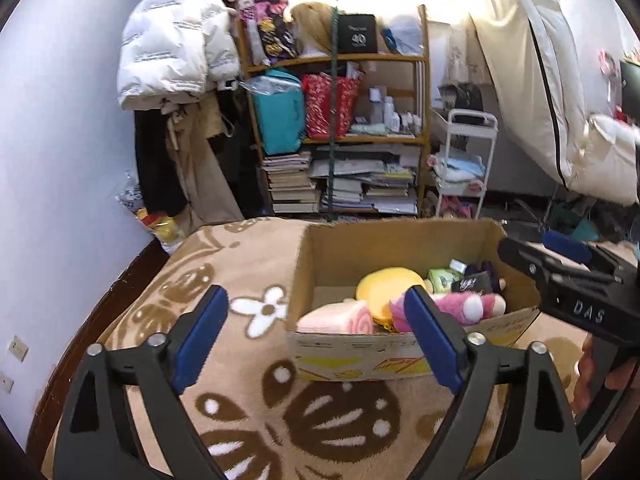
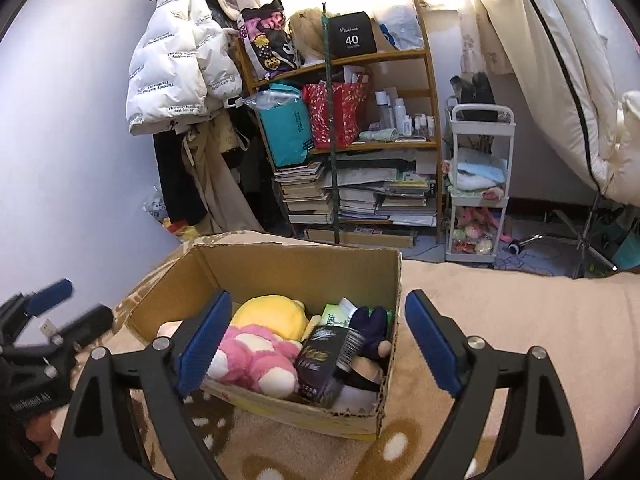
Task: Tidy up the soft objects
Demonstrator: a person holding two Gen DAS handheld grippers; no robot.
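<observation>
Hovering with both grippers spread wide and holding nothing.
Your left gripper and right gripper face the cardboard box, pink plush just beyond your fingertips.

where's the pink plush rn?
In the cardboard box on the blanket, near its front wall: pink plush lies before the yellow plush, left of the dark packet.

I see a tan fleece blanket with brown-and-white flowers, plain brown cardboard box, pink-and-white plush toy, yellow round plush cushion.
</observation>
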